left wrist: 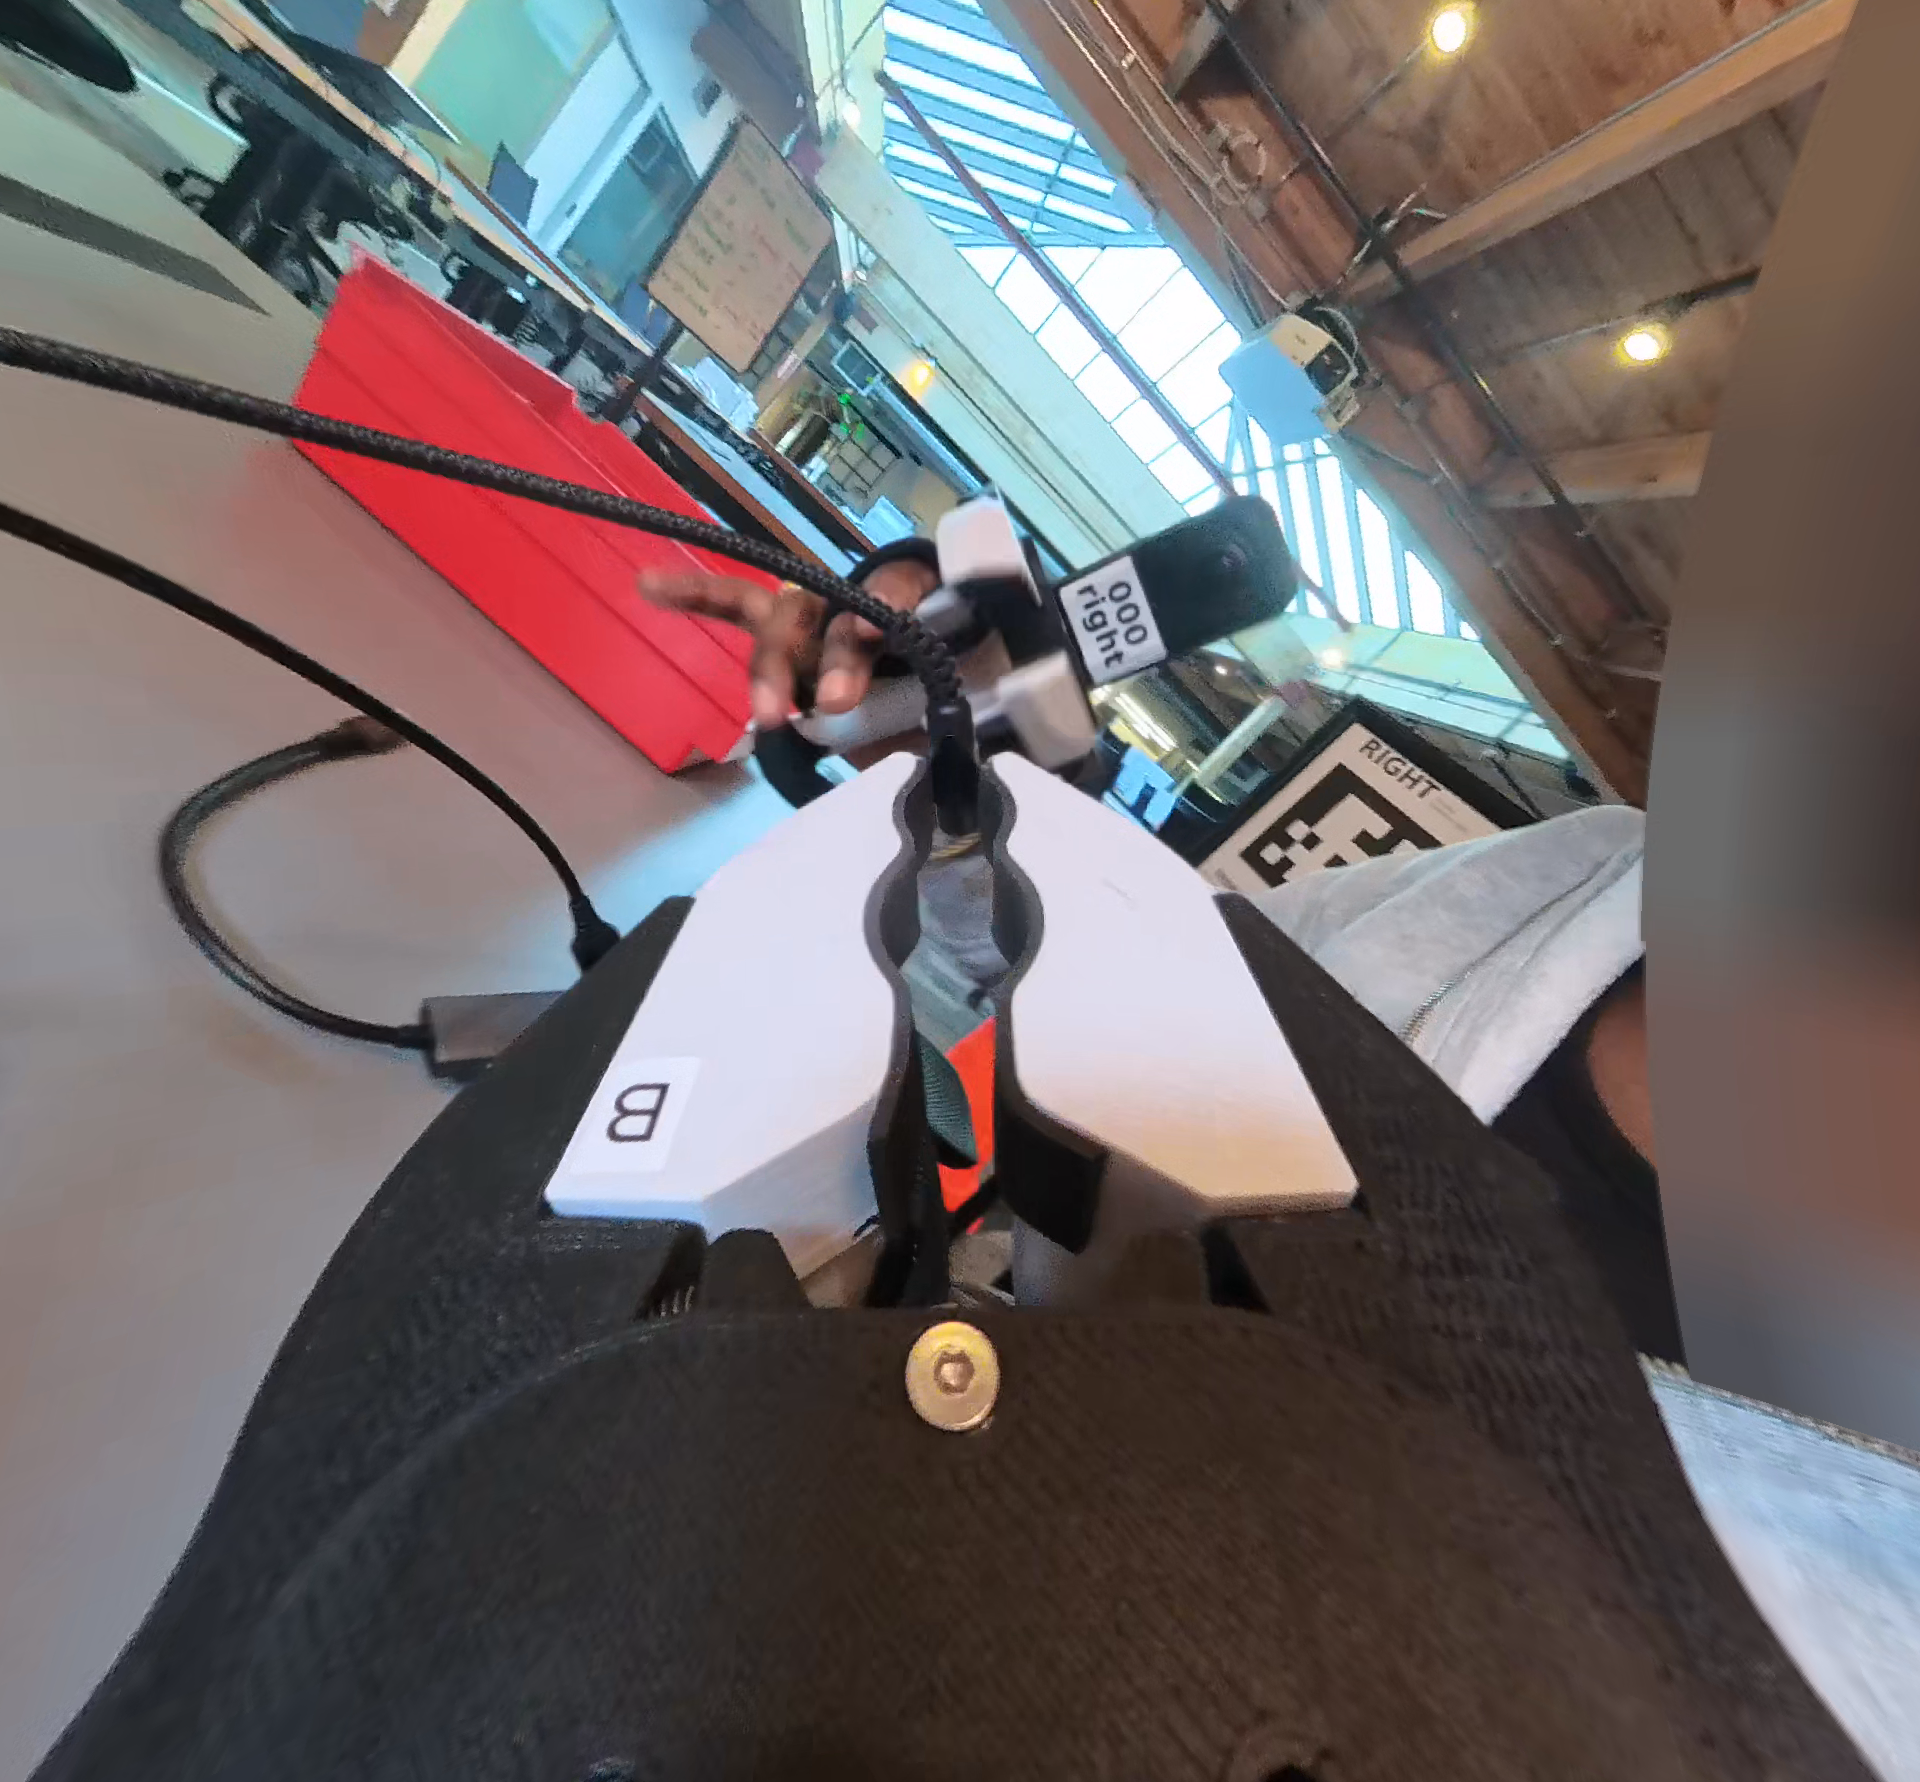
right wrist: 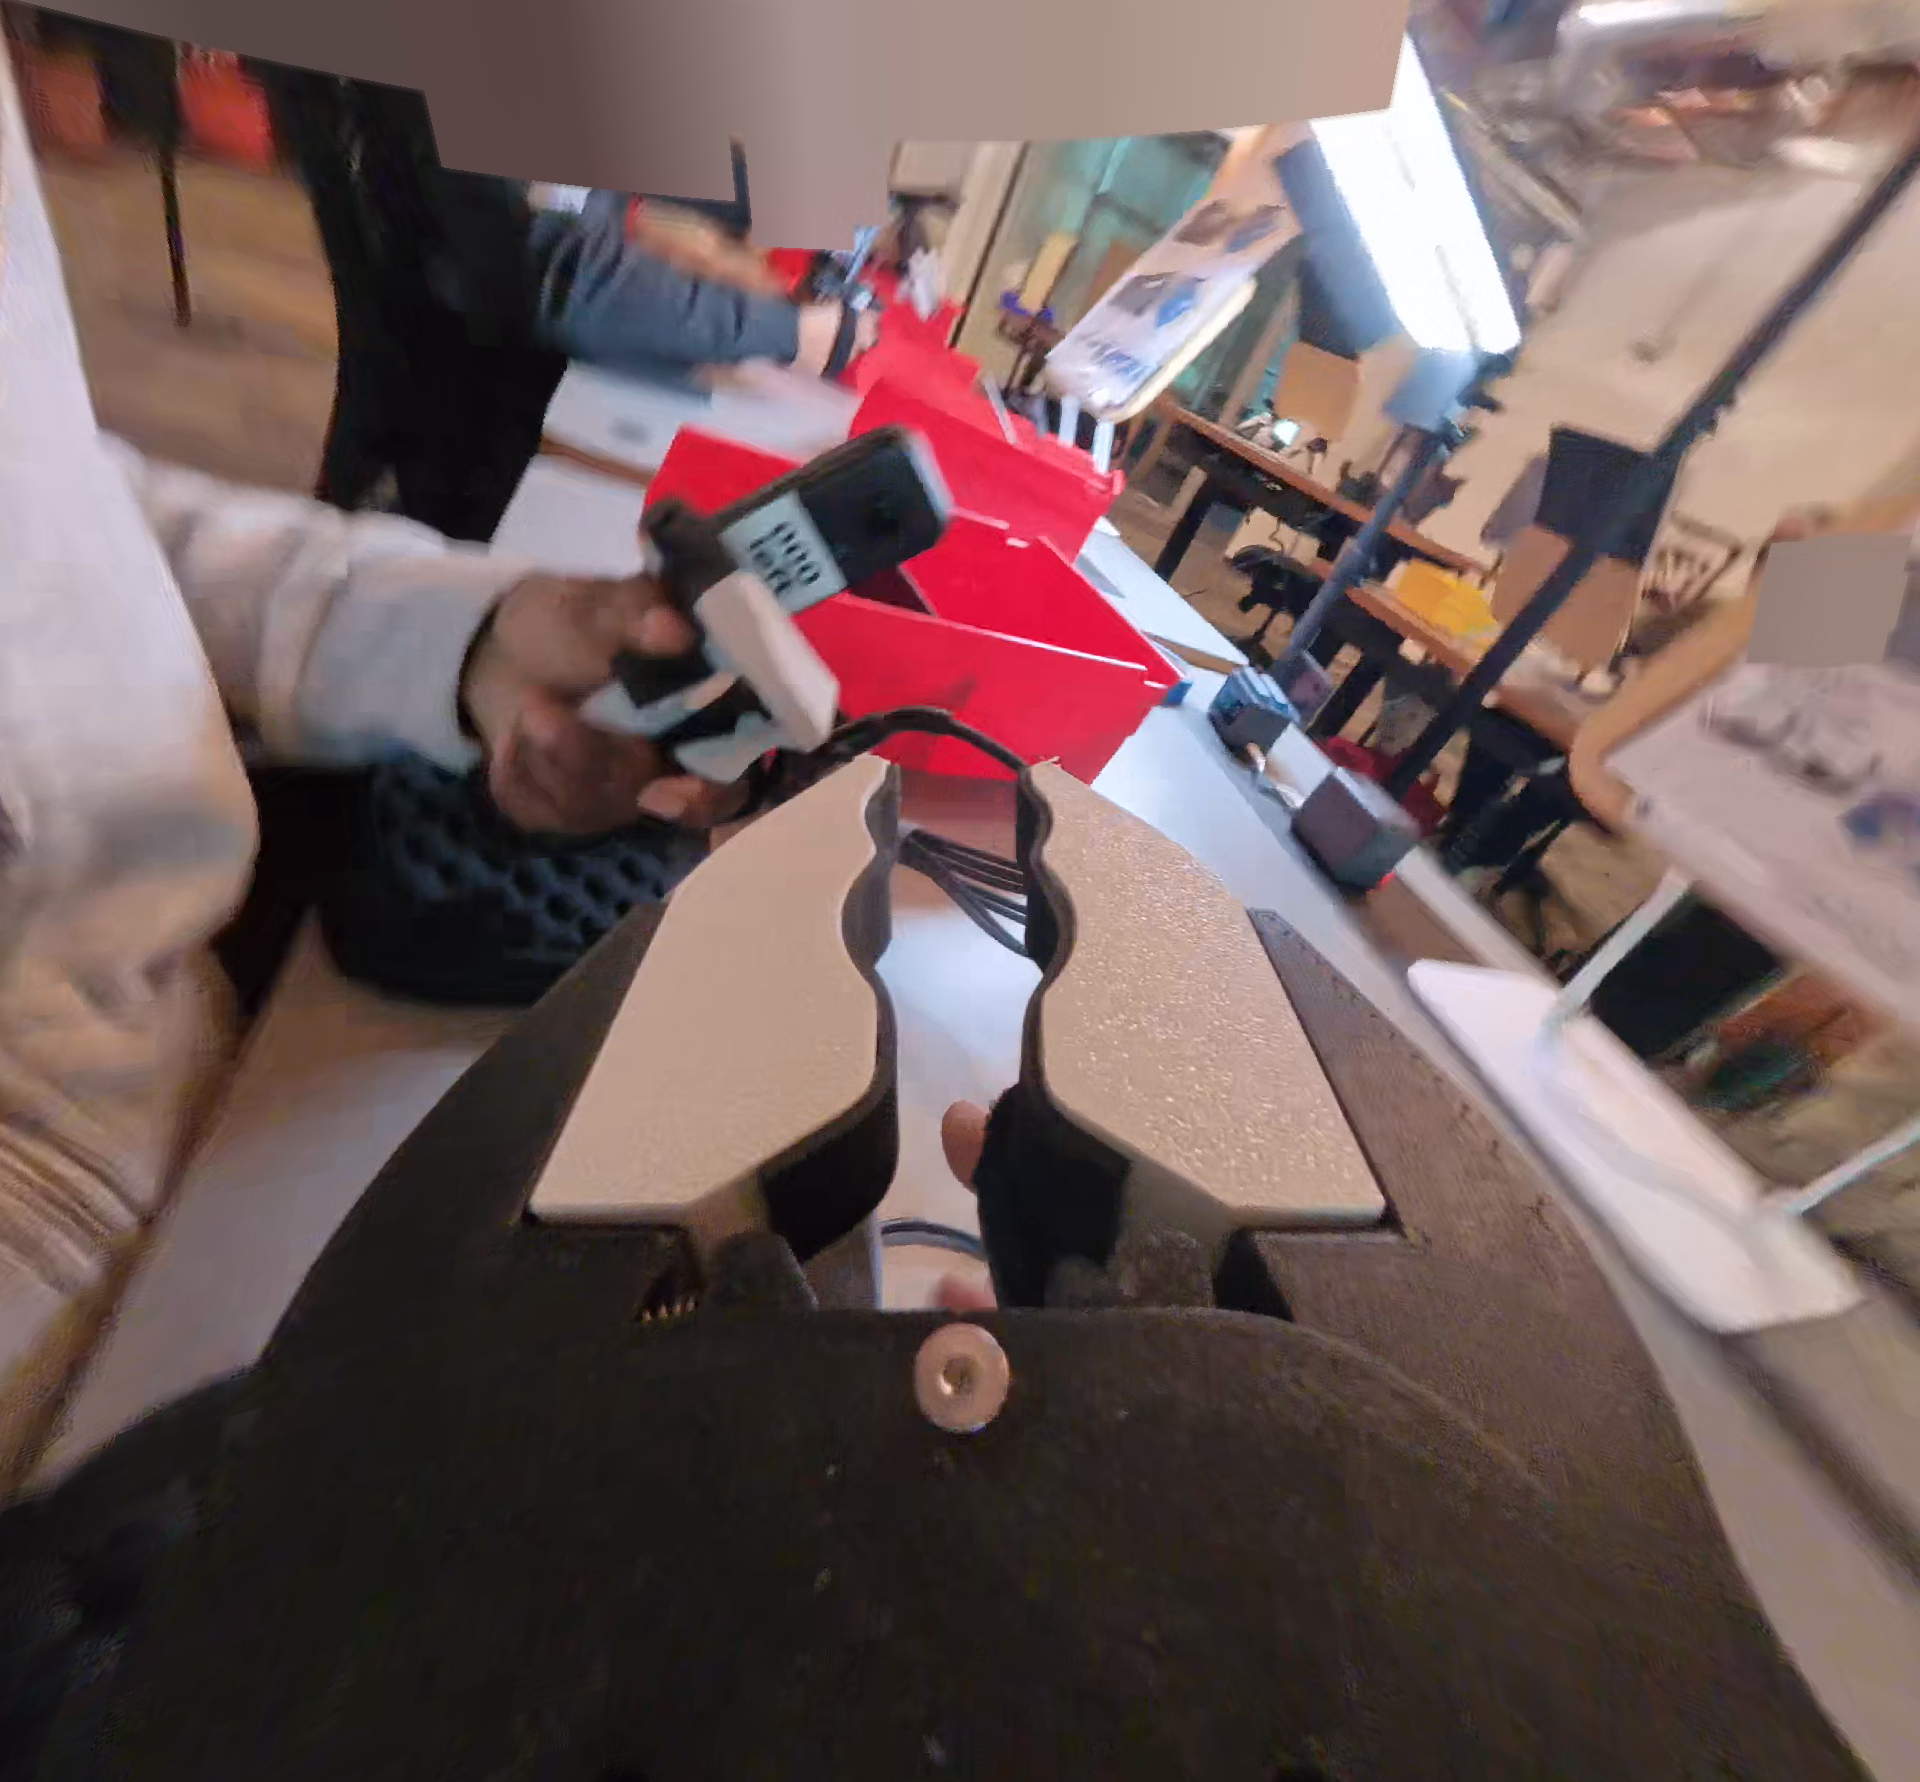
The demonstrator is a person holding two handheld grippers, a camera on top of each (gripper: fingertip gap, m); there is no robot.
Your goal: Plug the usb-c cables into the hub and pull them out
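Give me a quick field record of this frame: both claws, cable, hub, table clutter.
left claw: shut on braided black cable near its plug end, lifted off the table
right claw: open, nothing between the fingers
cable run: arcs left from the left claw, out of frame
hub: dark, lying on grey table, a second black cable attached
red bin: on table, beyond the cables

Both wrist views sit low by the counter (left wrist: 125,693), facing each other; both share the red bin (left wrist: 499,527).
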